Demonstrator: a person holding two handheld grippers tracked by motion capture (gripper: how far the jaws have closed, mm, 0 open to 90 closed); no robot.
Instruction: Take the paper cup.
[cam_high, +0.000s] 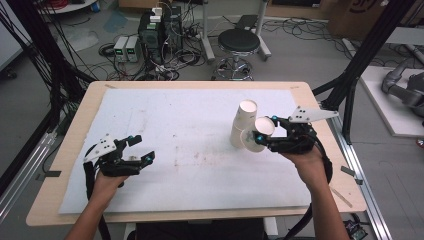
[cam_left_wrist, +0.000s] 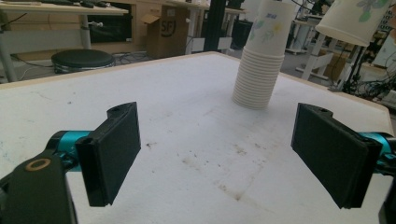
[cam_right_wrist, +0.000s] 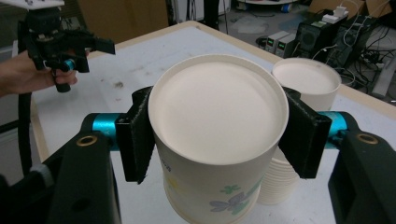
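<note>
Nearest the camera, the right tool (cam_right_wrist: 219, 135) is clamped on a single white paper cup with a green floral print (cam_right_wrist: 215, 140), held upside down, its pale base facing the lens. In the high view this cup (cam_high: 257, 135) hangs just above the counter at about three o'clock, touching or just beside a tall upside-down stack of matching white paper cups (cam_high: 243, 122). No contents are visible in any cup. The left tool (cam_high: 131, 150) hovers at eight o'clock, jaws apart, holding nothing. The white-covered wooden counter (cam_high: 190, 125) is faintly stained. Likely risks: the thin cup wall could buckle under the squeeze, or a sideways nudge could topple the stack.
</note>
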